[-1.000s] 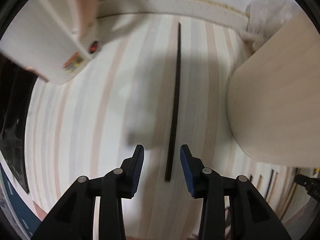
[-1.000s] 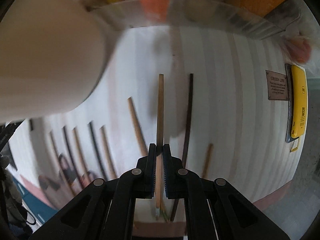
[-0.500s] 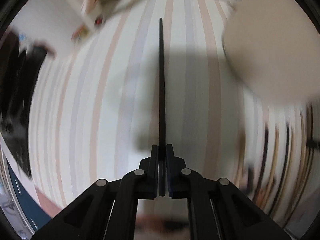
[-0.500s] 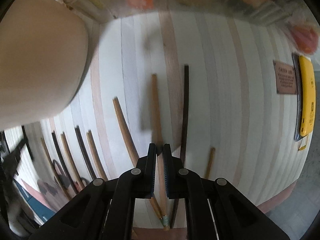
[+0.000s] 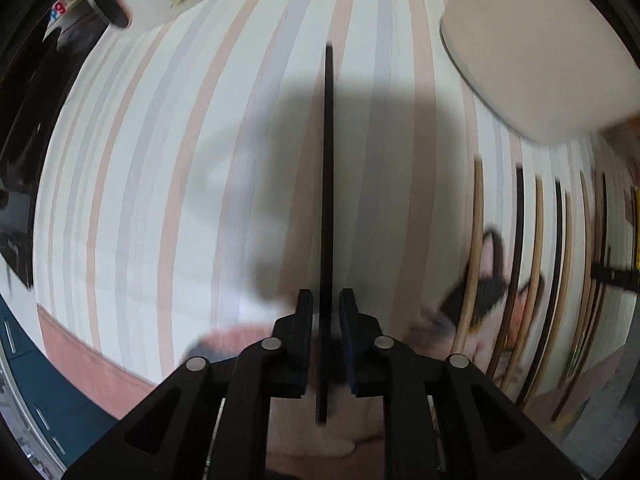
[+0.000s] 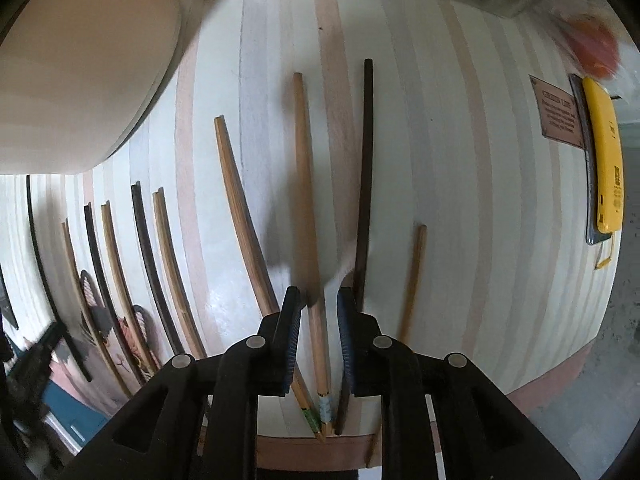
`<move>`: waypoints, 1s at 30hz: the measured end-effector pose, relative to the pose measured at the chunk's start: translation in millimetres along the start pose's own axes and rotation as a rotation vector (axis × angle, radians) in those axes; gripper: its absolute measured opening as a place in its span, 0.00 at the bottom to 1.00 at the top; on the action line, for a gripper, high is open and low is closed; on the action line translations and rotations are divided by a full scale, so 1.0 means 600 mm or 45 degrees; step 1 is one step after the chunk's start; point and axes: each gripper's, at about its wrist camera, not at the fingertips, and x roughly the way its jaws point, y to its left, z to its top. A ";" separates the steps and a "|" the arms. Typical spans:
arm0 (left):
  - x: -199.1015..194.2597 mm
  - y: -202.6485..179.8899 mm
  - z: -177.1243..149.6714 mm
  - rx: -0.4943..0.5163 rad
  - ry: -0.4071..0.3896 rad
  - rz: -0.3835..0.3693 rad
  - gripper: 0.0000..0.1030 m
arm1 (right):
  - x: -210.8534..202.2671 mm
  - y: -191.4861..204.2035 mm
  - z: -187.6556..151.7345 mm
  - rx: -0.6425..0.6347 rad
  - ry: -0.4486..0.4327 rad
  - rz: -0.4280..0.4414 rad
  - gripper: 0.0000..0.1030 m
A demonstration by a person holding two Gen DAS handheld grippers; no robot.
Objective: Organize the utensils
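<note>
Two tools, each just parted: left tool (image 5: pixel 326 314) around one black chopstick (image 5: pixel 328 184), right tool (image 6: pixel 318 312) around one brown chopstick (image 6: pixel 306 200).

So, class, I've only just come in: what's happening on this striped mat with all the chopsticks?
A person is laying chopsticks out in a row on the striped mat, a handheld gripper in each hand. The left gripper has just been opening around a black chopstick, with gaps showing on both sides. The right gripper has likewise just been opening, and a brown chopstick lies between its jaws, beside a dark chopstick. More chopsticks are already lined up nearby.
</note>
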 end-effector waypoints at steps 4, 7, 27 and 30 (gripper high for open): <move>0.000 0.002 0.048 0.053 -0.054 0.059 0.13 | -0.003 0.010 -0.001 0.007 -0.013 -0.019 0.16; 0.000 -0.001 0.062 0.095 -0.073 0.083 0.09 | 0.001 0.016 0.001 0.008 0.002 -0.022 0.16; -0.130 -0.114 -0.016 0.115 -0.323 0.120 0.03 | -0.079 0.033 -0.030 0.047 -0.231 0.054 0.07; -0.159 -0.110 -0.030 0.102 -0.384 0.119 0.03 | -0.107 0.035 -0.041 0.044 -0.290 0.059 0.07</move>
